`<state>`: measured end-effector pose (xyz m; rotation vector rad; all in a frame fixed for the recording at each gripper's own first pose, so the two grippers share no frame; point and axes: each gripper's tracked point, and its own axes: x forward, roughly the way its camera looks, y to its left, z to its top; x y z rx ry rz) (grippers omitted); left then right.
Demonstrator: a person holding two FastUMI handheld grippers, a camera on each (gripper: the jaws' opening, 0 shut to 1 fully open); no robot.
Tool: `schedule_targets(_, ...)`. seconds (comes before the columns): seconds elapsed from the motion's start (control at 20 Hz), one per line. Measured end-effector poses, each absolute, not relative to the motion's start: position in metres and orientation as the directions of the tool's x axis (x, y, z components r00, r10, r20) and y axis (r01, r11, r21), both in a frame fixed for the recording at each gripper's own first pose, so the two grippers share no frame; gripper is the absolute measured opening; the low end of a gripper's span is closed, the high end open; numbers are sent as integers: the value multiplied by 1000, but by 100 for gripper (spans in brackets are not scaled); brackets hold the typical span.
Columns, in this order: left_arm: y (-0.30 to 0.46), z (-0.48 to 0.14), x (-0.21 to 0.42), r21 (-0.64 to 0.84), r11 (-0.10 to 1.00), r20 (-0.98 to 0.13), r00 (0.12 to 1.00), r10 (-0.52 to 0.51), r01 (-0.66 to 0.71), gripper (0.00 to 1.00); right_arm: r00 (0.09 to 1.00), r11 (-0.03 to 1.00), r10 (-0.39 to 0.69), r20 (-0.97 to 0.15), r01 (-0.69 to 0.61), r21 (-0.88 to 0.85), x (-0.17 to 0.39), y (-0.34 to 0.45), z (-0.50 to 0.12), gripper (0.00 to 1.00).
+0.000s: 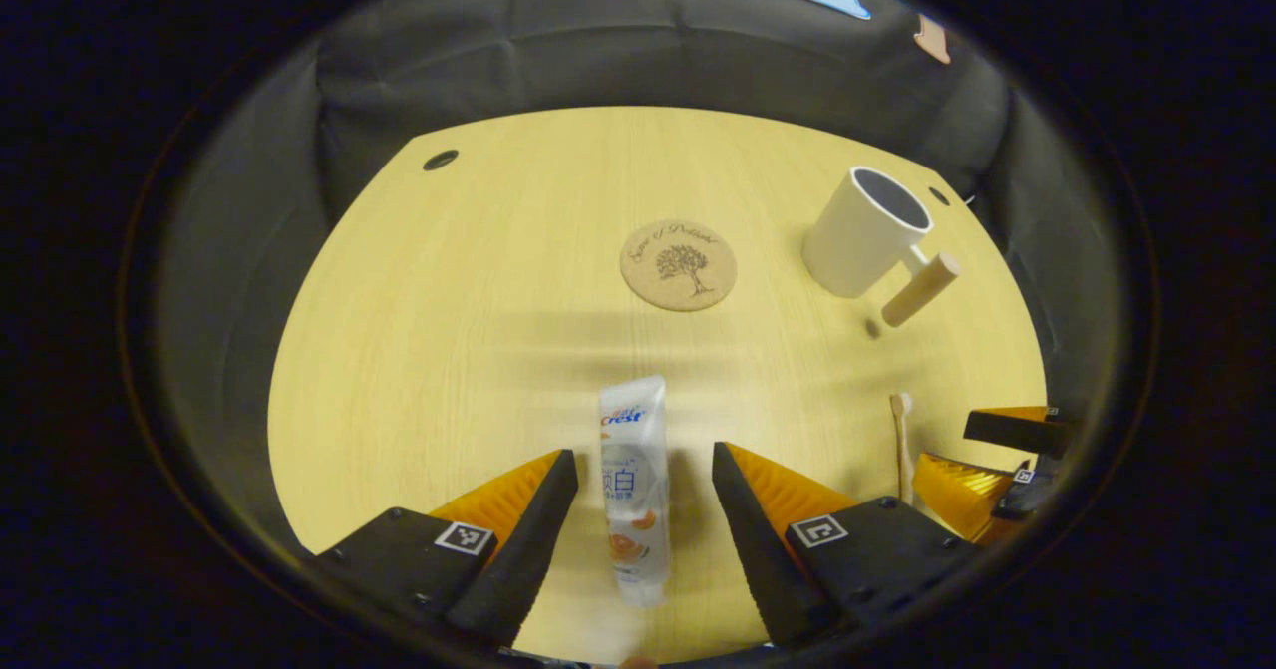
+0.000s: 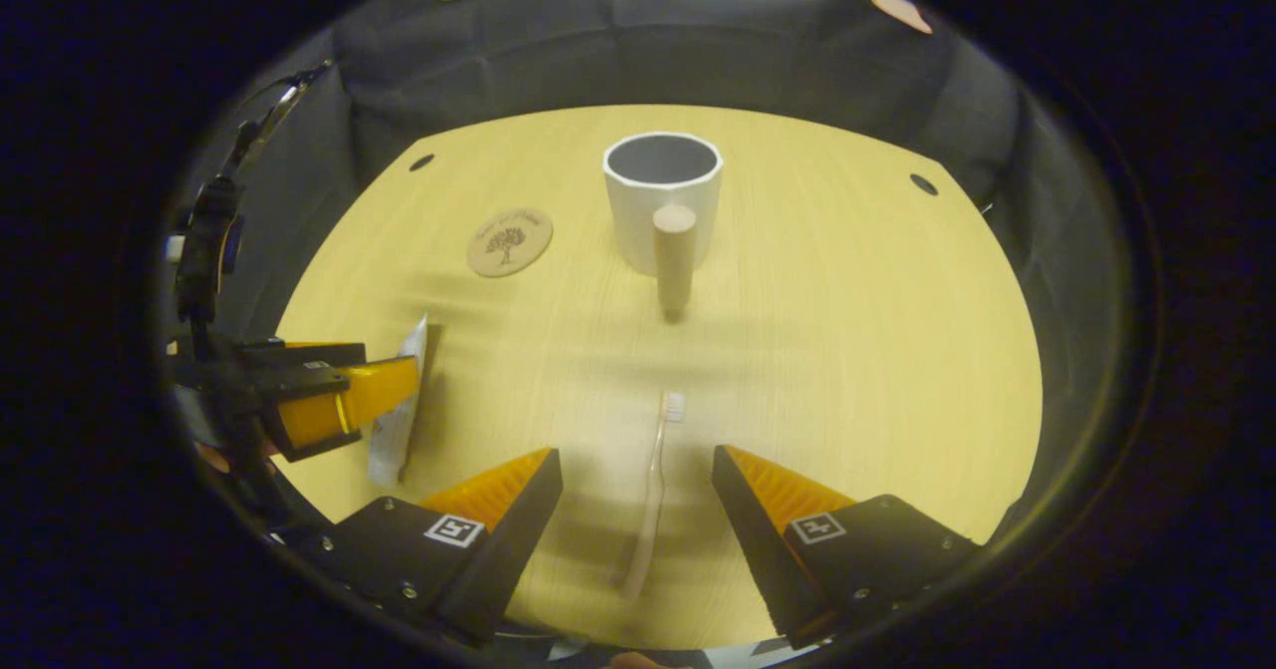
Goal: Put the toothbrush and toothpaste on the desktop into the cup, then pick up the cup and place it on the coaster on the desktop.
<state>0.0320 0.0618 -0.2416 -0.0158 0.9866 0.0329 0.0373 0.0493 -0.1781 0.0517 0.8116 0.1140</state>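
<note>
Toothpaste lies between open left hand-held gripper fingers; toothbrush between right's.

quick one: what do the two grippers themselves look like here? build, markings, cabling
Both match. The left gripper and right gripper each have two wedge-shaped fingers tapering forward, ribbed on the outer face, mounted on black bolted blocks. Each block carries a small square black-and-white tag. In the right gripper view, the left gripper's dark body has a thin cable rising from it.
</note>
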Motion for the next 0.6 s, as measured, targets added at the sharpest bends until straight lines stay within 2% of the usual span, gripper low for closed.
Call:
schedule_targets(0.4,68,-269,26,-6,999,-900,435,10,-36,91,567,993,112,-816,-25,118,33,53,-204,96)
schedule_targets(0.6,64,-276,25,-17,999,-917,399,-2,-34,93,526,992,115,-842,-17,125,31,57,-212,86)
